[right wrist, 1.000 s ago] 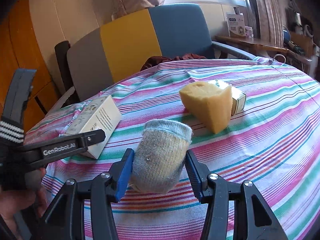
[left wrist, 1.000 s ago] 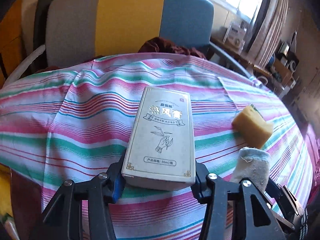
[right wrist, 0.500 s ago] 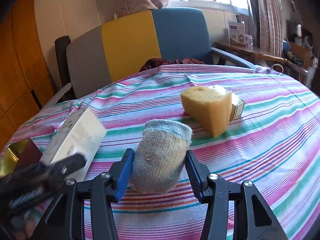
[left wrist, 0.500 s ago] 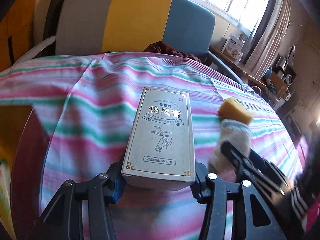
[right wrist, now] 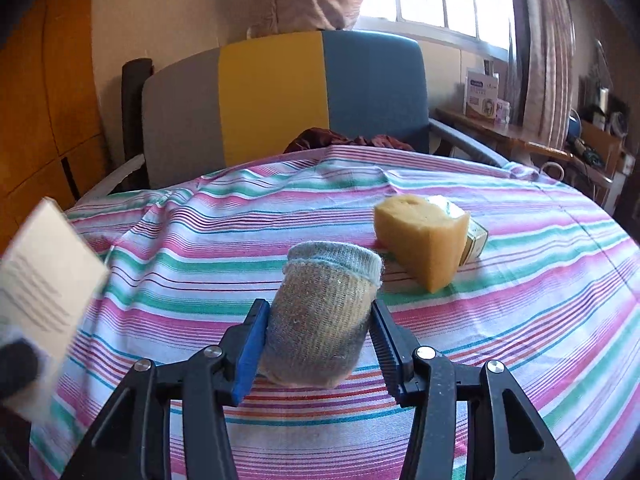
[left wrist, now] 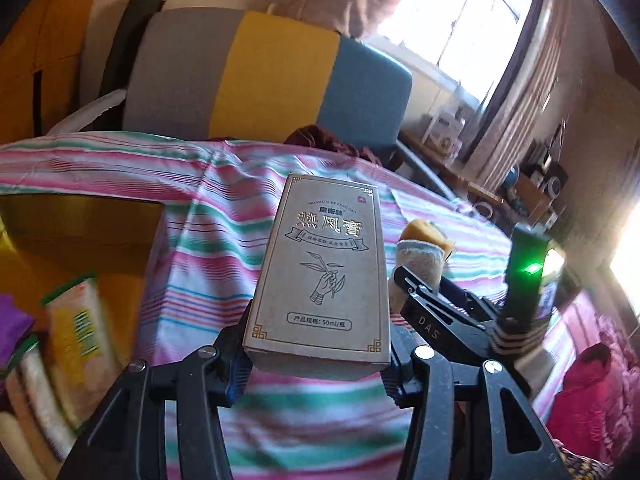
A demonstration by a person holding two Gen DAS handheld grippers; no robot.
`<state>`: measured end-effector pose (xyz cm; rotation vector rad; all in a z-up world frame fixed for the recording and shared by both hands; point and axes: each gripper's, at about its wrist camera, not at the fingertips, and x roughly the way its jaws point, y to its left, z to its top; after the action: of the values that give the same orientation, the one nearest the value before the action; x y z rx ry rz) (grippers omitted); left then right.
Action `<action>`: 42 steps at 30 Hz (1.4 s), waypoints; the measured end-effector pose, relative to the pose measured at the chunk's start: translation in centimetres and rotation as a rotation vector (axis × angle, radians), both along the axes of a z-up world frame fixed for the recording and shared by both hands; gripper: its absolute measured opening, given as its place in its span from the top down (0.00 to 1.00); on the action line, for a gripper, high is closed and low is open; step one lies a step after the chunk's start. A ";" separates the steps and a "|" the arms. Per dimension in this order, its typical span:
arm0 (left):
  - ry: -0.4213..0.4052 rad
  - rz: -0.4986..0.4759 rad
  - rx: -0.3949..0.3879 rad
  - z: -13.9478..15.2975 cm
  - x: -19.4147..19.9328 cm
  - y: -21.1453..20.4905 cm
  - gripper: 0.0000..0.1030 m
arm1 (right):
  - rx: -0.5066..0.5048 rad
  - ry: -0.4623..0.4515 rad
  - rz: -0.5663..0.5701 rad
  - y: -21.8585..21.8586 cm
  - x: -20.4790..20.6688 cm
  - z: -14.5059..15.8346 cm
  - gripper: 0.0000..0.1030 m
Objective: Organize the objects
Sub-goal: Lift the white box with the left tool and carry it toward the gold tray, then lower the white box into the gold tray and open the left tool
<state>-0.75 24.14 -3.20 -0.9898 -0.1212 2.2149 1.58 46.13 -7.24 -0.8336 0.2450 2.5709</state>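
My left gripper (left wrist: pixel 316 360) is shut on a tan cardboard box (left wrist: pixel 322 272) with gold Chinese lettering and holds it above the table's left edge. The box shows blurred at the left of the right wrist view (right wrist: pixel 40 280). My right gripper (right wrist: pixel 316 344) is shut on a rolled grey sock (right wrist: pixel 324 312), low over the striped tablecloth (right wrist: pixel 520 320). The sock (left wrist: pixel 420 264) and right gripper also show in the left wrist view. A yellow sponge (right wrist: pixel 420 236) lies just beyond the sock, against a small gold box (right wrist: pixel 474 236).
Off the table's left edge sits a yellow bin (left wrist: pixel 80 240) holding a yellow-green packet (left wrist: pixel 76 324) and a purple item (left wrist: pixel 12 328). A grey, yellow and blue chair (right wrist: pixel 280 96) stands behind the table with dark red cloth (right wrist: pixel 340 140) on it.
My left gripper has carried the box left and up, off the table toward the yellow bin. My right gripper has stayed in place with the sock.
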 end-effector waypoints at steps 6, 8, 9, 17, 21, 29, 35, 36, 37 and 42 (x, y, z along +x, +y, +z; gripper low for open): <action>-0.030 0.081 0.055 1.0 -0.7 -5.3 0.49 | 0.042 -0.014 0.016 -1.0 0.0 0.3 0.50; -0.042 0.113 0.068 1.2 -1.4 -7.3 0.49 | 0.052 -0.018 0.023 -1.2 0.0 0.2 0.50; -0.054 0.134 0.068 1.3 -1.9 -8.5 0.49 | 0.057 -0.020 0.024 -1.3 0.0 0.2 0.50; -0.089 0.291 0.063 0.7 -5.5 -16.1 0.49 | 0.060 -0.025 0.021 -1.4 0.1 0.2 0.50; -0.099 0.362 0.033 0.4 -7.8 -19.2 0.49 | 0.066 -0.007 0.023 -1.5 0.4 0.4 0.50; -0.158 0.423 -0.041 -0.3 -12.2 -22.9 0.49 | 0.066 0.066 0.049 -2.3 2.2 1.5 0.50; -0.203 0.422 -0.141 -2.0 -15.4 -23.6 0.49 | 0.067 0.053 0.047 -2.8 2.4 1.5 0.50; -0.212 0.423 -0.165 -2.4 -15.6 -23.6 0.49 | 0.069 0.050 0.049 -3.0 2.5 1.4 0.50; -0.221 0.429 -0.174 -2.8 -15.9 -23.8 0.49 | 0.075 0.046 0.049 -3.1 2.5 1.4 0.50; -0.247 0.439 -0.194 -3.6 -16.8 -24.1 0.44 | 0.098 0.026 0.065 -3.9 2.3 1.3 0.50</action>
<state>-17.55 0.03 -6.78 -1.4575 -0.2603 2.5219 3.86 42.26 -5.97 -0.7844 0.0998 2.6324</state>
